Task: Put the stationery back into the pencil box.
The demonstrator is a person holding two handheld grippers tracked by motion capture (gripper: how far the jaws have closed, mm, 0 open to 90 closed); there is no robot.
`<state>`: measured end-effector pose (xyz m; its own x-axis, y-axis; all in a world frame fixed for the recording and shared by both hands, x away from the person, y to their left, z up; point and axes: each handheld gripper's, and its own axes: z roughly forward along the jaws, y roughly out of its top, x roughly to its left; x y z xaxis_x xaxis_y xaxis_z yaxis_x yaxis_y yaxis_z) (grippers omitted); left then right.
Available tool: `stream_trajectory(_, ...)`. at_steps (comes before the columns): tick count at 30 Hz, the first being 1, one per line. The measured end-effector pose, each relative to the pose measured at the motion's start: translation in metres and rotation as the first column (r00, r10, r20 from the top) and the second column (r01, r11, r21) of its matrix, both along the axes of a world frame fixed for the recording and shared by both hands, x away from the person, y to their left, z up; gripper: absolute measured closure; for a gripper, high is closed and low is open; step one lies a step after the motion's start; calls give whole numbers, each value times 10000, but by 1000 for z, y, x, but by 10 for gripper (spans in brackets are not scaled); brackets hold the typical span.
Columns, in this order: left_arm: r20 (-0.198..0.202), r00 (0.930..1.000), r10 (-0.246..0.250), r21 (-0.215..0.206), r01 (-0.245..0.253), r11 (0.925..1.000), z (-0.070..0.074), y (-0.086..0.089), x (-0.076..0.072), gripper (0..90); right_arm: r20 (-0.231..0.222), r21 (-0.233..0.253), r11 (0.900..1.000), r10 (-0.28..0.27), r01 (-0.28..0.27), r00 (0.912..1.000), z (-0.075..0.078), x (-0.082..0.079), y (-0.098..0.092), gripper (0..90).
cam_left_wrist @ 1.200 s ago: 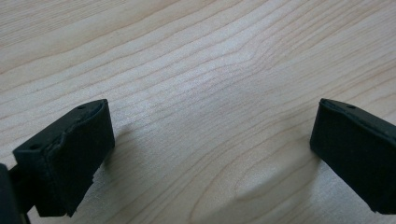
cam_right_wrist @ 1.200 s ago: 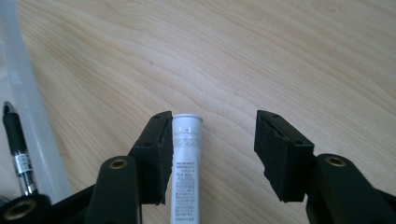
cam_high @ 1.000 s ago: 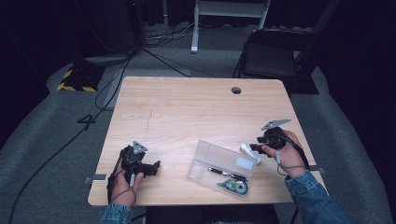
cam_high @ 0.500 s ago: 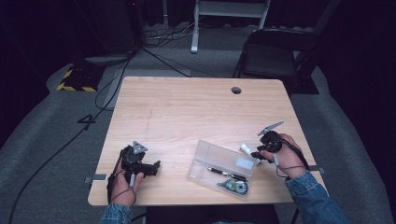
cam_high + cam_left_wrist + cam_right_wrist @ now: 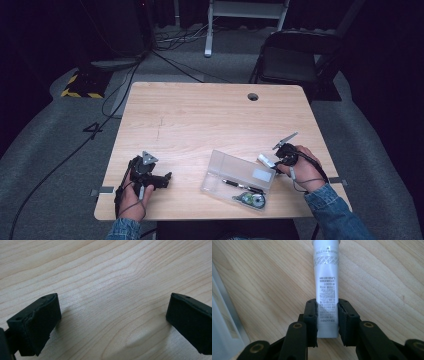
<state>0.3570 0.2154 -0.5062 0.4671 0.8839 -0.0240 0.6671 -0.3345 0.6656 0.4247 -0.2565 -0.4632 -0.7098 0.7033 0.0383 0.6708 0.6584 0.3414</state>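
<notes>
Box (image 5: 239, 172) left of tube (image 5: 265, 161) (on table (image 5: 210, 120))

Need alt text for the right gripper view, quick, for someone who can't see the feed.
The right gripper is shut on a white printed tube, its black jaws pressing both sides near the tube's lower end. The tube points away over the light wooden table, and a clear plastic case edges in at the left.

Grey printed tube (image 5: 326, 290) — clamped between the right gripper (image 5: 327, 315) jaws near its flat end, lying over the table (image 5: 387, 290) beside a clear plastic case (image 5: 239, 172).
</notes>
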Motion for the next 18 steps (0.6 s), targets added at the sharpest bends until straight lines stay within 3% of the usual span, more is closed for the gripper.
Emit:
stream_trajectory(9, -16, 10000, -31, 11, 31, 10000, 0, 0, 0, 1, -91, 50, 10000, 19, -18, 10000, 1, 1, -1, 715)
stream_trajectory(18, -6, 10000, 20, -30, -20, 10000, 0, 0, 1, 1, 327, 323, 9994, -123, 113, 9994, 8, -1, -6, 715)
